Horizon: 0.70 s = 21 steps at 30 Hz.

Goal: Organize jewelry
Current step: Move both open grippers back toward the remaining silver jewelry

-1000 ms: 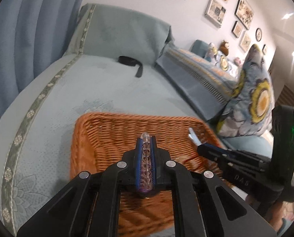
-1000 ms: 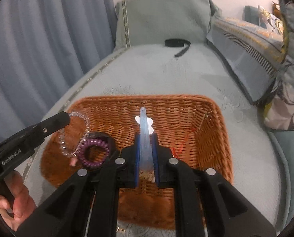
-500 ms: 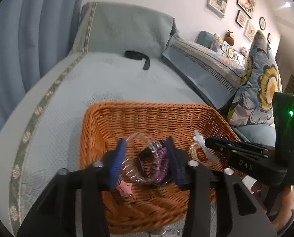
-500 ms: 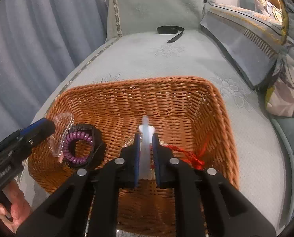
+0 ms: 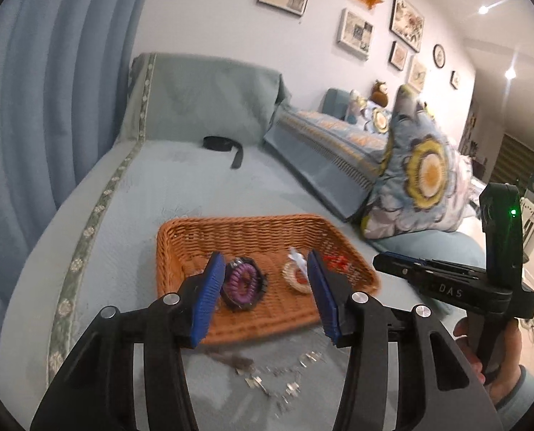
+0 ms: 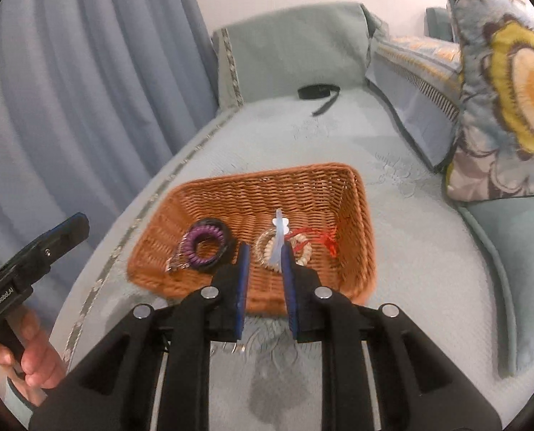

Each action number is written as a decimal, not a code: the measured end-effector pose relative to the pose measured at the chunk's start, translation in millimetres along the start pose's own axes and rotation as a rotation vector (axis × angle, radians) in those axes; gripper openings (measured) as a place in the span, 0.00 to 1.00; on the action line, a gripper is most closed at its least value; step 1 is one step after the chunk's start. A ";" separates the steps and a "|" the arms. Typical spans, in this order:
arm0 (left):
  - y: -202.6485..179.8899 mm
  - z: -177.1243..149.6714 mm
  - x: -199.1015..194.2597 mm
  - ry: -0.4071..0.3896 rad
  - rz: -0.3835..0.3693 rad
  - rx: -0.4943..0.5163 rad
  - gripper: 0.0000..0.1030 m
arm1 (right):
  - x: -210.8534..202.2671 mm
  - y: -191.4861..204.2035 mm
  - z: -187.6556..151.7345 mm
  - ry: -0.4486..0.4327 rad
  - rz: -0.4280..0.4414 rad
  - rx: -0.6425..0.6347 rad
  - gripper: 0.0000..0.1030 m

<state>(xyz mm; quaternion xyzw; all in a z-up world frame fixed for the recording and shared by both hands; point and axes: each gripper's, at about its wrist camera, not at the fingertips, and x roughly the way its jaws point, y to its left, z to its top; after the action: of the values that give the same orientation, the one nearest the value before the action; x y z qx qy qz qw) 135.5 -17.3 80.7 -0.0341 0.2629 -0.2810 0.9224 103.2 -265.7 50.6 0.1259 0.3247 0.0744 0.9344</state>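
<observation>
An orange wicker basket [image 5: 180,237] [image 6: 302,183] sits on the teal sofa seat. In it lie a purple coil band on a black ring [image 5: 243,283] [image 6: 204,242], a clear bead bracelet [image 6: 175,262], a pale bead bracelet [image 5: 295,276] [image 6: 302,253] and a red cord [image 6: 326,239]. My left gripper [image 5: 267,287] is open and empty, above the basket's near edge. My right gripper [image 6: 265,262] is open; a pale blue clip with a white flower [image 6: 279,233] leans against its right finger above the bracelets.
Small silver jewelry pieces [image 5: 277,377] lie on the seat in front of the basket. A black strap [image 5: 223,145] [image 6: 319,93] lies far back. Floral cushions [image 5: 421,176] [image 6: 507,107] and a folded quilt stand to the right. Curtains hang left.
My left gripper opened, dropped the clear bracelet and purple band into the basket, and drew back. My right gripper opened from the clip and also pulled back from the basket.
</observation>
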 end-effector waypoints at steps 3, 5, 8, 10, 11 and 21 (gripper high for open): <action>-4.6 -15.4 -20.5 -0.003 -0.010 -0.031 0.48 | -13.3 1.0 -12.5 -0.007 0.033 0.005 0.16; -3.2 -29.6 -25.0 0.019 -0.006 -0.065 0.48 | -15.9 -0.2 -23.6 -0.006 0.039 0.001 0.16; 6.0 -52.5 -23.1 0.056 -0.042 -0.136 0.48 | -7.3 -6.8 -42.1 0.017 0.038 -0.006 0.16; 10.6 -66.9 -13.8 0.095 -0.034 -0.153 0.48 | 1.6 -13.5 -54.1 0.034 0.025 -0.013 0.16; 12.2 -71.6 -8.7 0.109 -0.025 -0.154 0.48 | 7.1 -16.7 -59.5 0.047 0.010 -0.021 0.16; 20.6 -118.5 57.1 0.316 0.013 -0.177 0.50 | 55.4 -34.0 -86.0 0.181 -0.069 -0.025 0.40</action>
<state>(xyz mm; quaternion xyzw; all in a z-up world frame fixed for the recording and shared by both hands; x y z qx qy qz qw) 126.3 -20.6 -52.1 -0.0687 0.4285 -0.2528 0.8647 94.5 -269.9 -56.7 0.0958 0.4111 0.0571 0.9048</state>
